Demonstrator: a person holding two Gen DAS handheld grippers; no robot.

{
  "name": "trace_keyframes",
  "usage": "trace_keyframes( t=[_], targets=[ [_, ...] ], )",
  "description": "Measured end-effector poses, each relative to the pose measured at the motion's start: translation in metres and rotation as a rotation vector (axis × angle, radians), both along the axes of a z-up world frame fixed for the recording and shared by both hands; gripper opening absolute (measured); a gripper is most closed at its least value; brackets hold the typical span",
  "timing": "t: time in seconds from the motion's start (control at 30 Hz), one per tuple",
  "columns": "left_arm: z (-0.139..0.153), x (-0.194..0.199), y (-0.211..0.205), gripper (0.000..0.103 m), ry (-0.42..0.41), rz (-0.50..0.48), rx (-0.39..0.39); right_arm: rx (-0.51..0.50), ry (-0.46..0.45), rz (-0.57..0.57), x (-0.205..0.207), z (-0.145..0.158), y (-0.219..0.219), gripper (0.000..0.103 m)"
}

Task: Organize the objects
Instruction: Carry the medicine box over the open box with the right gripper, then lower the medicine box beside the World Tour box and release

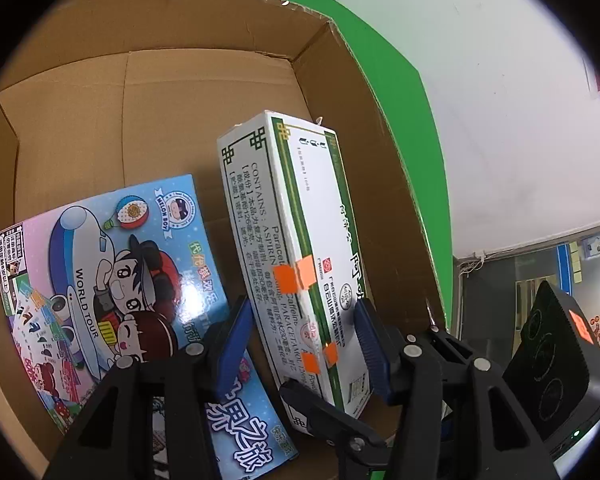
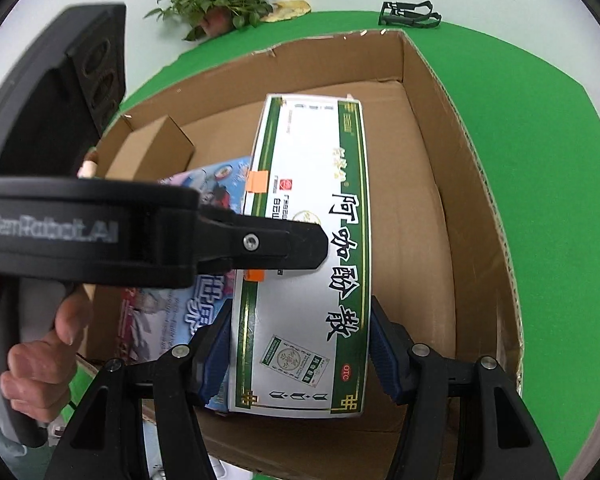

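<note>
Grippers — left gripper [image 1: 300, 344] and right gripper [image 2: 300, 356] — both clamp the white-and-green cardboard medicine box [image 2: 312, 248] inside the brown cardboard carton [image 2: 460, 184] (colourful cartoon-printed box [image 1: 112, 264] already packed); release seemingly remains.

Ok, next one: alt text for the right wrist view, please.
The right tool grips the near end of a white-and-green medicine box inside an open cardboard carton on a green surface. The left tool, in a person's hand, holds the box's left edge above a blue cartoon box.

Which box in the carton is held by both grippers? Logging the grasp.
The white-and-green medicine box, clamped by both grippers; the blue cartoon box lies untouched beside it.
</note>
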State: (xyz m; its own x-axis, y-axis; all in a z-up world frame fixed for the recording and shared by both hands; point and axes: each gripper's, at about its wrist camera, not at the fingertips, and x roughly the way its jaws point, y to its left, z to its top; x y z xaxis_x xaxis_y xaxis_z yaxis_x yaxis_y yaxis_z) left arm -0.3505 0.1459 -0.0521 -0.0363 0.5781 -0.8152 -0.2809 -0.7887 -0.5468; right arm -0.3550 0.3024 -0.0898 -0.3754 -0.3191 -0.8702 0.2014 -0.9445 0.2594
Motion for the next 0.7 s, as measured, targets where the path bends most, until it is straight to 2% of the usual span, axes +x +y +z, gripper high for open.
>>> trace_keyframes(
  t=[0.17,0.2,0.27,0.37,0.53,0.67,0.7],
  targets=[
    [0.015,-0.001,-0.010,0.052,0.038,0.036,-0.019,0.020,-0.024,0.028,-0.008,-0.005,-0.002,0.058],
    [0.019,-0.002,-0.014,0.052,0.050,0.048,-0.022,0.025,-0.032,0.039,0.007,0.003,-0.007,0.058],
    [0.025,-0.006,-0.022,0.052,0.065,0.071,-0.028,0.037,-0.048,0.063,0.006,0.000,-0.011,0.059],
    [0.025,-0.015,-0.032,0.052,0.085,0.099,-0.064,0.022,-0.051,0.069,0.001,0.002,-0.010,0.063],
    [0.025,-0.022,-0.038,0.052,0.102,0.090,-0.093,-0.002,-0.048,0.111,-0.005,0.008,-0.013,0.079],
    [0.025,-0.020,-0.040,0.052,0.103,0.088,-0.092,-0.006,-0.038,0.115,-0.012,0.011,-0.014,0.078],
    [0.025,-0.018,-0.039,0.052,0.105,0.087,-0.092,-0.006,-0.042,0.116,-0.015,0.011,-0.015,0.068]
  ],
)
